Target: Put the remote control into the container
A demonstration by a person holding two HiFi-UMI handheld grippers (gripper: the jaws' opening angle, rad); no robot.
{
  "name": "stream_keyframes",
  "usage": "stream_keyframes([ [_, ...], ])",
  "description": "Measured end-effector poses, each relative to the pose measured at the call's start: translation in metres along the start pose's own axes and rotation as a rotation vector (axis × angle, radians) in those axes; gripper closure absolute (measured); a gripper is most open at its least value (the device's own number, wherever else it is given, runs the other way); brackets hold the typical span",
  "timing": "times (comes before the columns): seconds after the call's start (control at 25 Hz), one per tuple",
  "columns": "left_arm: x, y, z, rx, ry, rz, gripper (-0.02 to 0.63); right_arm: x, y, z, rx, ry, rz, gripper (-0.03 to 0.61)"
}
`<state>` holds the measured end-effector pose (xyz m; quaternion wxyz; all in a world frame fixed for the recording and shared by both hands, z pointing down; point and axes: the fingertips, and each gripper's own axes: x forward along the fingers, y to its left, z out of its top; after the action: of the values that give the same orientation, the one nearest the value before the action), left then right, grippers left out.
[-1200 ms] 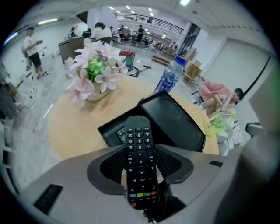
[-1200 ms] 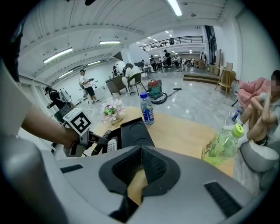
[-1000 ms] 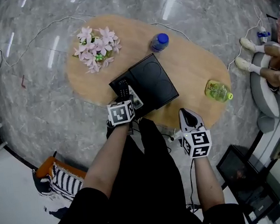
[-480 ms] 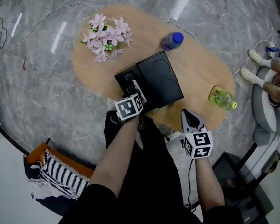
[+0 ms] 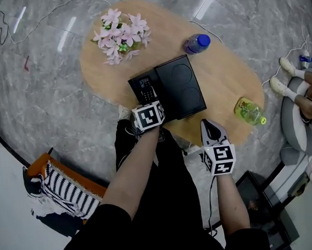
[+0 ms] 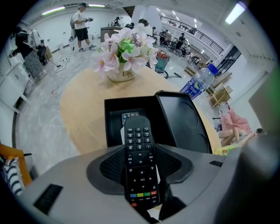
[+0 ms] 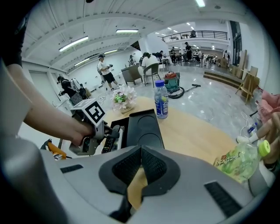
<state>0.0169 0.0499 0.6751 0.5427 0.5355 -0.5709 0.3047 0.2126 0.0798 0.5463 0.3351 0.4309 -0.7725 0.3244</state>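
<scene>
left gripper (image 6: 140, 168) clamps the remote control (image 6: 138, 140) over the black container (image 6: 113, 127), right gripper (image 7: 141, 162) closed and empty.

An oval wooden table (image 5: 223, 82) stands on glossy grey marble floor (image 5: 51, 115) under ceiling strip lights (image 7: 73, 43).

Flowers (image 5: 120, 29), water bottle (image 5: 197, 43) and green bottle (image 5: 247, 110) rest on wooden table (image 5: 223, 77).

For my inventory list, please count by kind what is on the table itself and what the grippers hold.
Bottles: 2, blue-capped bottle and green bottle
Flower pot: 1
Black container: 1
Remote control: 1, held by the left gripper
Total: 5
</scene>
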Motion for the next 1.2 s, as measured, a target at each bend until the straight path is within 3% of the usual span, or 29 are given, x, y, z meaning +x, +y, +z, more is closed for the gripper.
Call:
stream_keyframes([
  [0.28,0.006,0.002,0.002,-0.025,0.015,0.006,0.399,0.009,0.005,0.004,-0.005,0.002,0.014,0.566],
  [0.44,0.005,-0.005,0.004,-0.01,0.024,-0.036,0.397,0.011,0.006,0.0,-0.012,0.013,0.016,0.566],
  [0.56,0.001,-0.005,0.003,-0.016,0.03,-0.049,0.354,0.01,0.009,-0.003,-0.003,0.017,0.013,0.566],
  [0.96,-0.016,-0.007,0.012,0.056,0.019,-0.101,0.35,0.005,0.017,0.011,0.012,-0.01,-0.02,0.566],
  [1.08,-0.024,-0.012,0.015,0.116,-0.015,-0.15,0.351,0.002,0.018,0.019,0.041,-0.034,-0.039,0.566],
  [1.2,-0.046,-0.012,0.024,0.227,-0.062,-0.185,0.351,-0.007,0.023,0.031,0.171,-0.083,-0.045,0.566],
])
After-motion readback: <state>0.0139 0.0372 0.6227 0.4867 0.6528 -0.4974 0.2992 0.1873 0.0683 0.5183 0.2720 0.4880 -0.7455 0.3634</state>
